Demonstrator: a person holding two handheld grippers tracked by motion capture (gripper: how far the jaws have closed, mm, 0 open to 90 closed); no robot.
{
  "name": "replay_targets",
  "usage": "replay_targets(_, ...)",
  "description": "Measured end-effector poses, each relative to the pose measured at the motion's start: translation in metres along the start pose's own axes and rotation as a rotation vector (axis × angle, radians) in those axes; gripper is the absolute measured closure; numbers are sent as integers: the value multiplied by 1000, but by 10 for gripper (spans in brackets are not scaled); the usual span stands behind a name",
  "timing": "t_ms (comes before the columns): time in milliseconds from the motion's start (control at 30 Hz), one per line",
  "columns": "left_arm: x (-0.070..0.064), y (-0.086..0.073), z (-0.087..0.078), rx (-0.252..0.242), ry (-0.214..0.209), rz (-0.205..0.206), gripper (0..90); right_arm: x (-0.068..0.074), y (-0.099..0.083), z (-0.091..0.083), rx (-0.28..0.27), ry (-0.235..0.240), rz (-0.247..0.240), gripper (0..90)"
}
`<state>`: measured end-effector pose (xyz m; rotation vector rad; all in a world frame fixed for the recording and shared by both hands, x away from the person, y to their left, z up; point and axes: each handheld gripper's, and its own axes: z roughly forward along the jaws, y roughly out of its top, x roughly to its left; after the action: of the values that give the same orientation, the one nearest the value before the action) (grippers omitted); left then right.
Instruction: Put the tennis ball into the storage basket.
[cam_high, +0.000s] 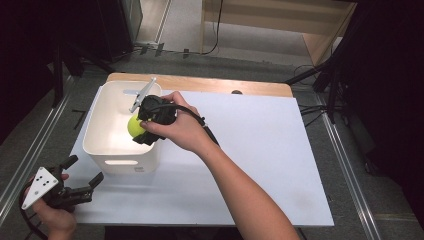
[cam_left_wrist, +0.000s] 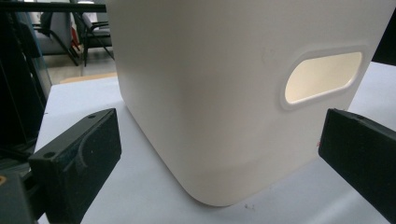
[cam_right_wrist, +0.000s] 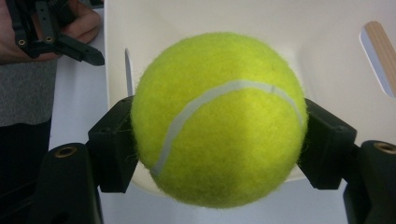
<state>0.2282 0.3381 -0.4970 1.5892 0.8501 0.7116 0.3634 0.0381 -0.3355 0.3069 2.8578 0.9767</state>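
Item: fuzzy yellow-green tennis ball (cam_right_wrist: 218, 119) with a pale curved seam, clamped between the two black jaws of the right gripper (cam_high: 141, 127), one jaw on each side of its widest girth. Location: at the near right rim of the white rounded plastic bin (cam_high: 95, 135) with oval handle cut-outs, the ball hanging over the bin's opening rather than the white tabletop (cam_high: 260, 165); whether it sits above the rim or just below it is hard to judge from the high view. Governing relation: the bin's open interior lies directly under and ahead of the ball, so a release should drop it inside. Being round, the ball has no long axis to align. Right hand (cam_high: 180, 127): forearm reaching diagonally across the table, wrist turned leftward toward the bin. Left gripper (cam_high: 82, 190): jaws spread wide, holding nothing, resting low near the bin's front left corner.
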Motion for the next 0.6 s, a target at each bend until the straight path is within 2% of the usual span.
replay_targets(367, 0, 0, 0, 3, 1, 2, 0, -3, -1, 15, 24, 4, -3, 238)
replay_targets(600, 0, 0, 0, 4, 0, 4, 0, -4, -5, 23, 48, -14, 0, 237)
